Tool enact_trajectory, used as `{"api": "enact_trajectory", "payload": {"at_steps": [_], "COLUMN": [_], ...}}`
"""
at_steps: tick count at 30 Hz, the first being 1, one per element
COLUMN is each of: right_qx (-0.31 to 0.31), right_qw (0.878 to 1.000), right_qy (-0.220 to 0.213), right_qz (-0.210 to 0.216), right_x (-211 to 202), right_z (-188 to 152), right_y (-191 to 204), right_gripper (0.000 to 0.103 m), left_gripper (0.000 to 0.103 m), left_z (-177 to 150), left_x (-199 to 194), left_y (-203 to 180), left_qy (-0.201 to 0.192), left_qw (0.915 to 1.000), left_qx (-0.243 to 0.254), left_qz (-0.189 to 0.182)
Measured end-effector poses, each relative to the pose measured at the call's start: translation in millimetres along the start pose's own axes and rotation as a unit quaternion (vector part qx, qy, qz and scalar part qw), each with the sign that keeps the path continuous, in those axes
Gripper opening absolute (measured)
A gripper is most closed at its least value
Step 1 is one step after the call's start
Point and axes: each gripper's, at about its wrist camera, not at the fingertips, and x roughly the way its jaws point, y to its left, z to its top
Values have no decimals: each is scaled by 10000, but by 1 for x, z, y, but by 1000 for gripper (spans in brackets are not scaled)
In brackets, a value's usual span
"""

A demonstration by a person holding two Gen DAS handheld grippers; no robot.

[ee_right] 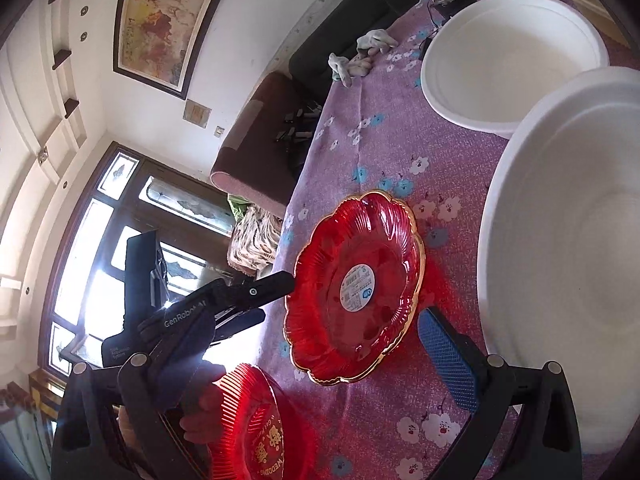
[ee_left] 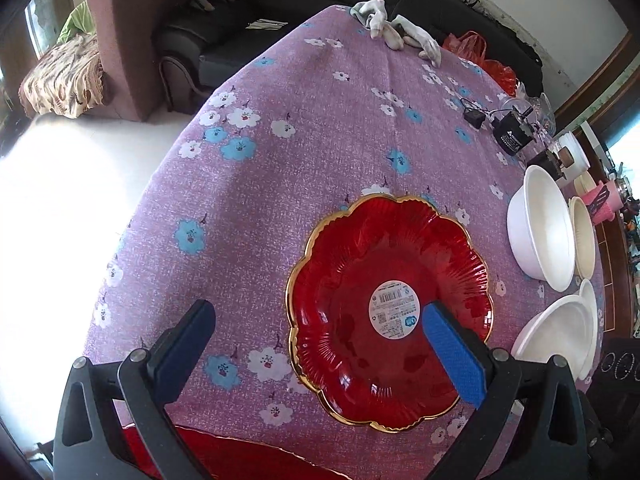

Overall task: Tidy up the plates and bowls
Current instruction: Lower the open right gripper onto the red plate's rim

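Observation:
A red scalloped plate (ee_left: pixel 390 280) with a gold rim and a round white sticker lies on the purple floral tablecloth (ee_left: pixel 280 160). My left gripper (ee_left: pixel 318 308) is open. Its blue-padded finger hangs over the plate's inside and its dark finger stays outside the left rim. In the right wrist view the same plate (ee_right: pixel 332 304) lies ahead of my open right gripper (ee_right: pixel 316 320), which holds nothing. The left gripper (ee_right: pixel 240 300) shows at that plate's left rim. A second red plate (ee_right: pixel 252 428) with gold lettering sits at the near table edge, also visible as a red plate (ee_left: pixel 224 456) under the left gripper.
White bowls (ee_left: pixel 540 224) (ee_left: pixel 560 336) and a cream bowl (ee_left: pixel 584 236) stand along the right side, with the large white bowl (ee_right: pixel 568 260) close to my right gripper. Gloves (ee_left: pixel 384 24), a black power adapter (ee_left: pixel 512 136) and a red bag (ee_left: pixel 476 48) lie at the far end. A hand (ee_right: pixel 200 408) shows beside the lettered plate.

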Motion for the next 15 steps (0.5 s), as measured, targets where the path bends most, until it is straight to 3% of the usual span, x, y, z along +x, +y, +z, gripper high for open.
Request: {"api": "enact_trajectory", "payload": {"at_steps": [7, 11, 13, 15], "right_qx": [216, 335, 298, 285], "right_qw": [9994, 9983, 9979, 9979], "right_qy": [91, 188, 209, 248], "right_qz": [-255, -427, -530, -534], "right_x": [8, 14, 15, 16], "right_z": [1, 3, 2, 1], "right_y": [-8, -18, -19, -20], "right_gripper": [100, 79, 74, 71], "left_gripper": [103, 103, 103, 95], "left_z": [3, 1, 0, -1], "left_x": [-1, -3, -5, -5], "left_y": [5, 9, 10, 8], "left_qy": [108, 93, 71, 82], "left_qw": [9990, 9984, 9983, 9981], "left_qx": [-103, -177, -179, -99], "left_qz": [-425, -530, -558, -604]}}
